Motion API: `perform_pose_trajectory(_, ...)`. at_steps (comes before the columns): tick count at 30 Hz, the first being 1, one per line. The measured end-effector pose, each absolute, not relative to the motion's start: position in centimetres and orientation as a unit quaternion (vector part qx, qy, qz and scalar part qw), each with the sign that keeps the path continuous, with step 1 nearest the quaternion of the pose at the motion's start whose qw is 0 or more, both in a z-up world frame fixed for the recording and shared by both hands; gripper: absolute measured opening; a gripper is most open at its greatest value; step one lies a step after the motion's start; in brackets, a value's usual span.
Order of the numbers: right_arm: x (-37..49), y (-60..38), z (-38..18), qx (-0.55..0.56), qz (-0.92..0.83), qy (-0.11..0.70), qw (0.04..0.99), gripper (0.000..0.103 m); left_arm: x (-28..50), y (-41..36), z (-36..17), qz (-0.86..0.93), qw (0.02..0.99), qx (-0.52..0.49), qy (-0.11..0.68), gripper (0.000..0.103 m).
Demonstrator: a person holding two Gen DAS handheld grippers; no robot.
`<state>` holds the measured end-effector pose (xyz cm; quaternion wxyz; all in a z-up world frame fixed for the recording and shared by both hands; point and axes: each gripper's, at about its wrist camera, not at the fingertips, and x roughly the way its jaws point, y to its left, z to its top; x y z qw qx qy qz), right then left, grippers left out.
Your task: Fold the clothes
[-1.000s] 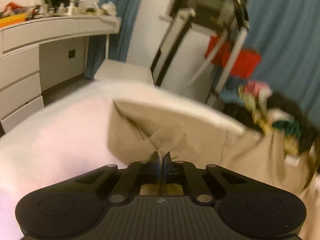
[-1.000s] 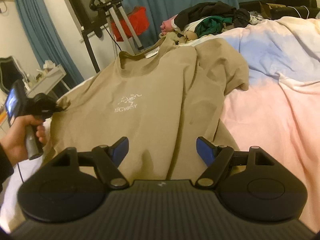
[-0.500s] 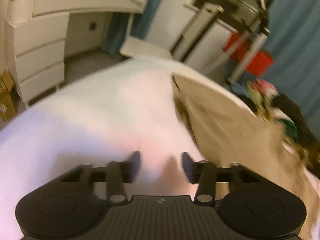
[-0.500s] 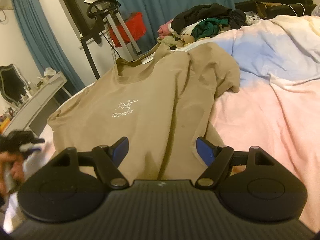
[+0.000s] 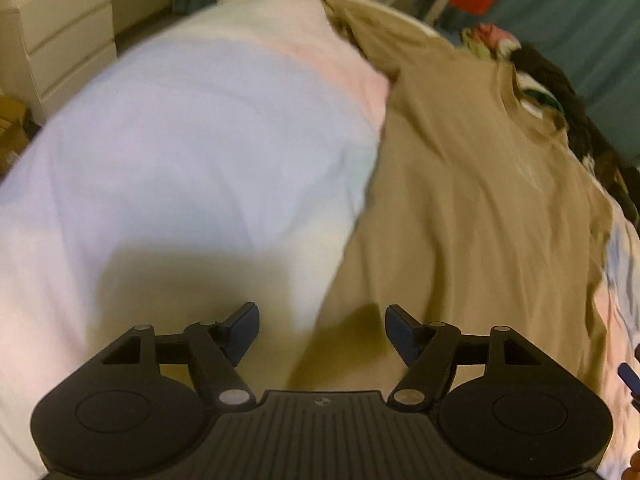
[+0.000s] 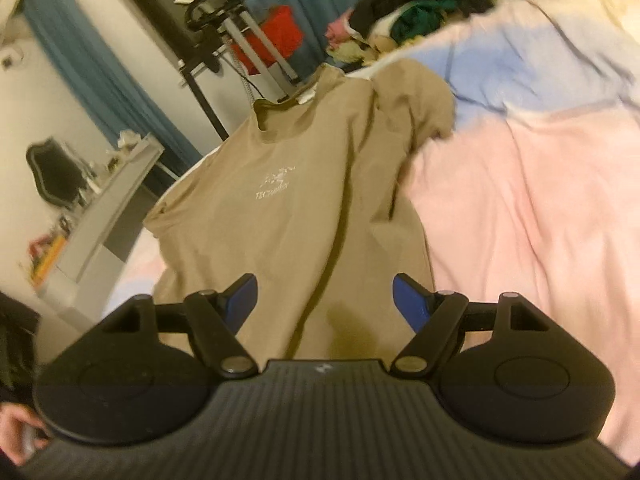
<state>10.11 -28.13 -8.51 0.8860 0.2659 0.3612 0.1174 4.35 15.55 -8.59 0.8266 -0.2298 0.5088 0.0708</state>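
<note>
A tan T-shirt (image 6: 304,200) with a small white chest logo lies face up on the bed, collar toward the far side. It also shows in the left wrist view (image 5: 472,184), on the right. My left gripper (image 5: 322,330) is open and empty, above the shirt's lower left edge where it meets the duvet. My right gripper (image 6: 324,300) is open and empty, just above the shirt's bottom hem. The shirt's right sleeve (image 6: 424,108) is bunched up.
The bed is covered by a pink and pale blue duvet (image 6: 520,184). A pile of mixed clothes (image 6: 400,20) lies at the far end of the bed. A white dresser (image 5: 60,28) stands to the left, an exercise machine (image 6: 236,40) beyond the bed.
My left gripper let go of the shirt's left sleeve, opened, and swung down toward the shirt's lower edge. My right gripper stayed open and tilted, shifting slightly near the hem.
</note>
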Motion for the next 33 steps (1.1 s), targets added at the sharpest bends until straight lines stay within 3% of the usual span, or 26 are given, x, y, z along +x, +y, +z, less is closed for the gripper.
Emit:
perform_pose_trajectory(8,4.5,-28.2,-10.2,0.239,0.058,0.433,0.867,0.077,3.3,17.1,-9.6,0.038,0.805,-0.265,0.53,0.07)
perform_pose_trajectory(10,4.1,-27.4,-10.9,0.23,0.056,0.455,0.859,0.077,3.1,16.6,-9.7,0.032,0.809,-0.247,0.532,0.052)
perform_pose_trajectory(11,3.9,-27.0,-11.3,0.225,0.055,0.465,0.854,0.075,2.8,16.2,-9.7,0.03,0.813,-0.236,0.532,0.031)
perform_pose_trajectory(12,3.7,-26.6,-11.7,0.22,0.054,0.476,0.85,0.071,2.8,15.9,-9.8,0.02,0.812,-0.226,0.538,0.022)
perform_pose_trajectory(15,3.1,-25.4,-12.8,0.206,0.052,0.507,0.836,0.066,3.0,15.5,-10.6,0.005,0.807,-0.211,0.551,0.02)
perform_pose_trajectory(16,2.9,-25.0,-13.2,0.201,0.051,0.517,0.831,0.06,3.0,15.4,-10.6,0.002,0.806,-0.206,0.555,0.02)
perform_pose_trajectory(17,2.8,-24.8,-13.3,0.196,0.046,0.523,0.828,0.044,3.1,15.2,-10.8,0.0,0.805,-0.203,0.558,0.02)
perform_pose_trajectory(18,2.7,-24.8,-13.0,0.19,0.042,0.525,0.829,0.034,3.2,14.9,-11.0,0.0,0.803,-0.195,0.562,0.02)
perform_pose_trajectory(19,2.6,-24.8,-12.6,0.184,0.039,0.526,0.83,0.016,3.2,14.7,-10.8,0.001,0.803,-0.187,0.566,0.017)
perform_pose_trajectory(20,2.5,-24.9,-12.2,0.178,0.036,0.527,0.83,0.009,3.0,14.6,-10.6,-0.004,0.804,-0.184,0.566,0.005)
perform_pose_trajectory(30,-0.6,-25.7,-0.2,0.09,0.115,0.462,0.875,0.005,-2.0,17.7,-2.9,-0.087,0.831,-0.253,0.488,0.002)
perform_pose_trajectory(33,-1.1,-25.9,0.8,0.049,0.123,0.469,0.873,0.005,-2.8,18.1,-2.9,-0.078,0.828,-0.26,0.49,0.001)
